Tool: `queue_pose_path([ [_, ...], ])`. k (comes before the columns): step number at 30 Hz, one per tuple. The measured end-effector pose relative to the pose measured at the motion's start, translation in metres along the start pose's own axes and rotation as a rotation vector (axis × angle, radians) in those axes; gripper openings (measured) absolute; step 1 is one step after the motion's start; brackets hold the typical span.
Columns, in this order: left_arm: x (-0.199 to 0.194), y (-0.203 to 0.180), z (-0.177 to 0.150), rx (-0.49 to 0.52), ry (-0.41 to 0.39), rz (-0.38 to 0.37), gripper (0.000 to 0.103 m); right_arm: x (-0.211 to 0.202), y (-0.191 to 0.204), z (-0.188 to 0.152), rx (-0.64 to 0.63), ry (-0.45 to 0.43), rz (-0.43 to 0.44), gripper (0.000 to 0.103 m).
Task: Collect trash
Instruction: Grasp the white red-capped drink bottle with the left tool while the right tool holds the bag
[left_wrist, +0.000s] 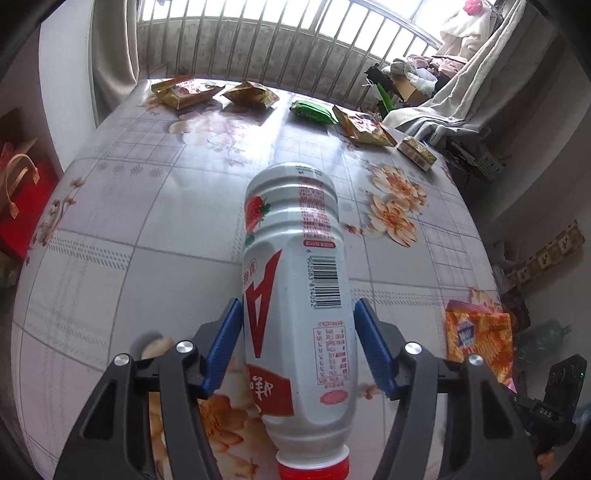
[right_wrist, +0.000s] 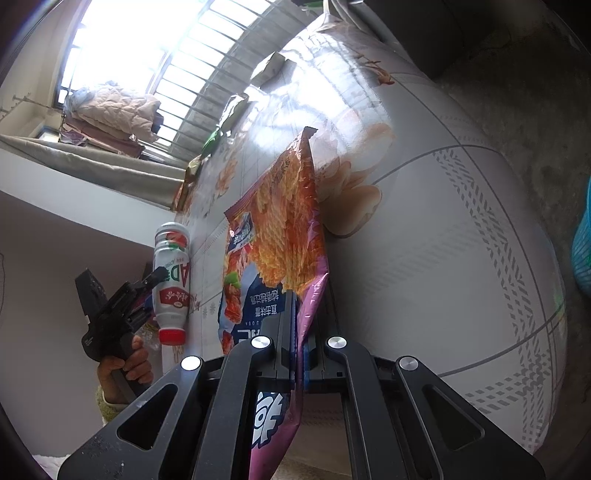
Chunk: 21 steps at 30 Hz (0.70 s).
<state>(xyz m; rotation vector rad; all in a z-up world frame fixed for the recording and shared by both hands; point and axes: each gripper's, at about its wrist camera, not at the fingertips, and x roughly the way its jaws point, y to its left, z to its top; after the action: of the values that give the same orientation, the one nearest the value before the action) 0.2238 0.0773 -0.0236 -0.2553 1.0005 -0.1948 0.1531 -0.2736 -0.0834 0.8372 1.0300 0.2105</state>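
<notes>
The left gripper (left_wrist: 297, 314) stands spread around a white plastic drink bottle with a red cap and strawberry label (left_wrist: 295, 295). The left blue pad (left_wrist: 225, 347) lies against the bottle's side; a narrow gap shows at the right pad, so a firm grip cannot be confirmed. The bottle lies lengthwise between the fingers, cap toward the camera, base pointing across the round table with a glossy floral cover (left_wrist: 147, 221).

The right gripper (right_wrist: 299, 310) is pressed together, pinching the lower edge of an orange and purple foil snack bag (right_wrist: 280, 229), which stands on edge above the table cover just right of the bottle.

Beyond the bottle, along the table's far rim, lie two yellow foil snack packets (left_wrist: 218, 92), a green wrapper (left_wrist: 312, 110), another orange-yellow packet (left_wrist: 364, 127) and a small patterned carton (left_wrist: 417, 151). None lies between them and the bottle. A red gift bag with tan handles (left_wrist: 22, 199) stands off the table to the bottle's left. A barred window (left_wrist: 266, 40) runs behind the far rim.

In the right wrist view, a person's hand (right_wrist: 129, 365) grasps the left tool's handle.
</notes>
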Motion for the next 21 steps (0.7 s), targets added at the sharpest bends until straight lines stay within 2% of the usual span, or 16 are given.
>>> queue_pose_path([
  [11, -0.028, -0.042, -0.069, 0.084, 0.132, -0.128, 0.061, -0.013, 0.002, -0.011, 0.003, -0.007, -0.009, 0.002],
  [17, -0.03, -0.051, -0.08, 0.096, 0.127, -0.121, 0.061, -0.01, -0.001, -0.01, 0.029, 0.006, 0.011, 0.002],
  [21, -0.028, -0.054, -0.078, 0.101, 0.121, -0.122, 0.061, -0.006, 0.002, -0.008, 0.035, 0.018, 0.013, 0.007],
])
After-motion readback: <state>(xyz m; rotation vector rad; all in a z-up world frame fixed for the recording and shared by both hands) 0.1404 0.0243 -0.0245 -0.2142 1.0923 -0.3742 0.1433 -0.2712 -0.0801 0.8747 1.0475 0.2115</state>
